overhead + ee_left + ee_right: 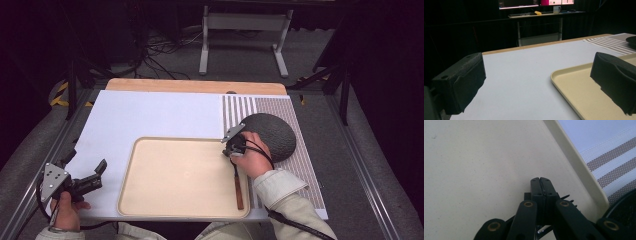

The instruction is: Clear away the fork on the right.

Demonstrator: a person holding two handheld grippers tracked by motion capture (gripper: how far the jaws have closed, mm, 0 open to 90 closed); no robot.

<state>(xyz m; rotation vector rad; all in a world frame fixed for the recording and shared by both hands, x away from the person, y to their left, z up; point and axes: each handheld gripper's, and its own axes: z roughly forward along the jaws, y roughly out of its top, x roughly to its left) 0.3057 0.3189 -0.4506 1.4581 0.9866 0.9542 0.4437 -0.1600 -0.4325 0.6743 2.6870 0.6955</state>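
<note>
A fork with a brown wooden handle (239, 192) lies along the right side of the beige tray (175, 175), handle toward me. My right gripper (231, 153) is shut on the fork's metal neck; in the right gripper view the jaws (541, 180) are pressed together low over the tray floor (486, 157), and the fork tines (567, 196) stick out beside them. My left gripper (99, 174) hovers open over the white board (150, 115) left of the tray, with nothing between its fingers (461, 82).
A dark grey round plate (272, 132) sits on the striped placemat (300, 165) right of the tray, just behind my right hand. A wooden table edge (195, 86) runs along the back. A metal stand (245, 30) and cables are on the floor beyond.
</note>
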